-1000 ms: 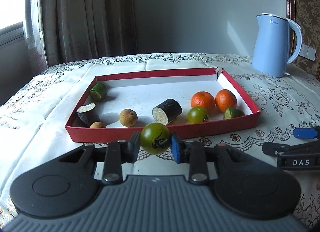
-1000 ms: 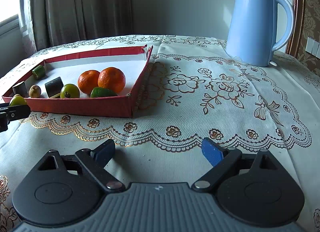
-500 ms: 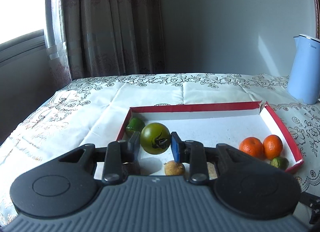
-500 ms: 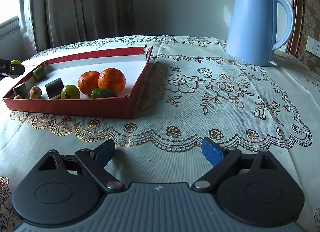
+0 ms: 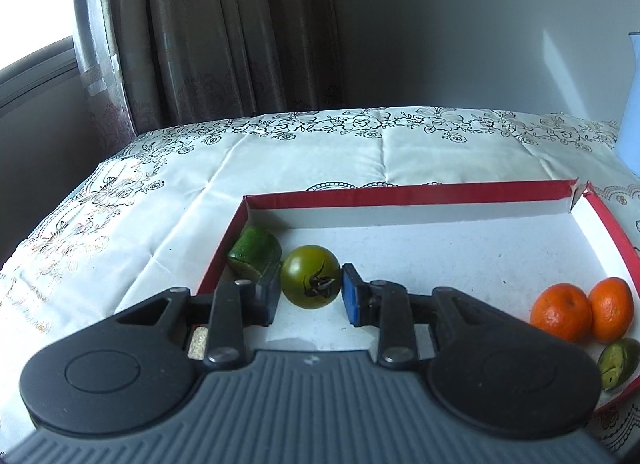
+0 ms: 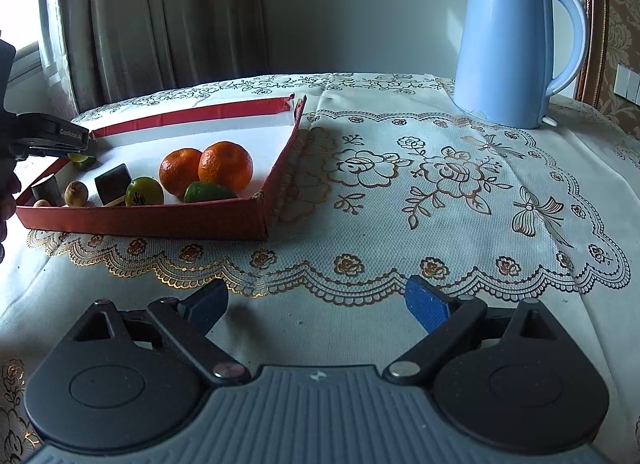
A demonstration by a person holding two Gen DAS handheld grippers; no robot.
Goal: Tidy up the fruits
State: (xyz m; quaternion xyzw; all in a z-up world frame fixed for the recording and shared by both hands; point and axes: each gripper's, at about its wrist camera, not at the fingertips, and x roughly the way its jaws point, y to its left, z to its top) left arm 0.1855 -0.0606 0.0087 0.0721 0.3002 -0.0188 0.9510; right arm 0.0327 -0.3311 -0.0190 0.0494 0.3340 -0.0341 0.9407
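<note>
Fruits are the job, and the one that matters now, the green tomato (image 5: pixel 311 282), sits between your left gripper's (image 5: pixel 310 292) fingers, over the red tray's (image 5: pixel 404 191) far-left corner. A second ago it hung in front of the tray's near wall; half a second ago it had crossed the rim; now it is low over the white floor. The left pad touches its skin, and a thin sliver of white seems to show before the blue right pad (image 5: pixel 351 296), so you hold it lightly at best, or you have begun to let go. I cannot tell from this view whether it rests on the floor yet.

Just left of the left finger lies a cut green fruit (image 5: pixel 256 250), close against the tray wall and almost touching the tomato. Well to the right of the fingers sit two oranges (image 5: pixel 582 310) and a green piece (image 5: pixel 618 362). My guess is that you are grouping greens in this corner, so the carry is done and only the release is left. Open gently: a round tomato may roll toward the open middle.

Your right gripper (image 6: pixel 316 306) has not moved in this second. It waits over the lace cloth (image 6: pixel 440 191) with fingers spread wide and nothing between them. The tray is ahead to its left, the kettle (image 6: pixel 516 51) far ahead to its right.
</note>
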